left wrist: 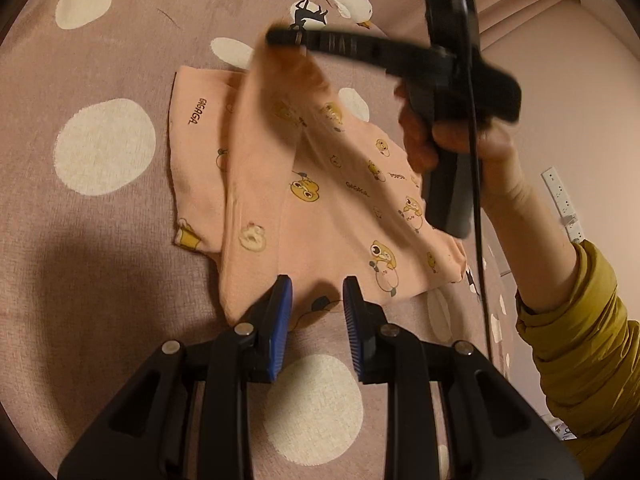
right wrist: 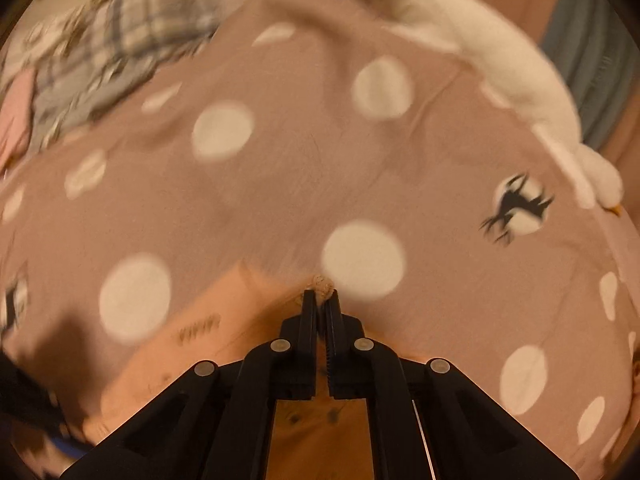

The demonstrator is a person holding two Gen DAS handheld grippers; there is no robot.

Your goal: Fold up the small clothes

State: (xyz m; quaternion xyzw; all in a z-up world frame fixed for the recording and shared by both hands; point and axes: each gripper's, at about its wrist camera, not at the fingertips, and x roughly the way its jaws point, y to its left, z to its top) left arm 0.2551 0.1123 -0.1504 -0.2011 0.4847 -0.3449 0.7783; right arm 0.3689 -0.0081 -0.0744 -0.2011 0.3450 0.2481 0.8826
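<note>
A small pink garment (left wrist: 332, 200) with cartoon prints lies partly folded on the dotted bedspread (left wrist: 104, 148). In the left wrist view my right gripper (left wrist: 276, 38) reaches in from the right and holds one corner of it lifted, so the cloth drapes down from its tips. The right wrist view shows that gripper (right wrist: 321, 296) shut, with a nub of the pink garment (right wrist: 224, 320) pinched at its tips. My left gripper (left wrist: 319, 300) is at the garment's near hem. Its blue pads (left wrist: 285, 304) stand apart, the hem lying between them without being pressed.
A white plush goose (right wrist: 500, 52) lies along the far edge of the bedspread (right wrist: 280, 184). A pile of plaid clothes (right wrist: 120, 40) sits at the far left. A person's hand and mustard sleeve (left wrist: 580, 320) come in from the right, with a wall socket strip (left wrist: 560, 200) behind.
</note>
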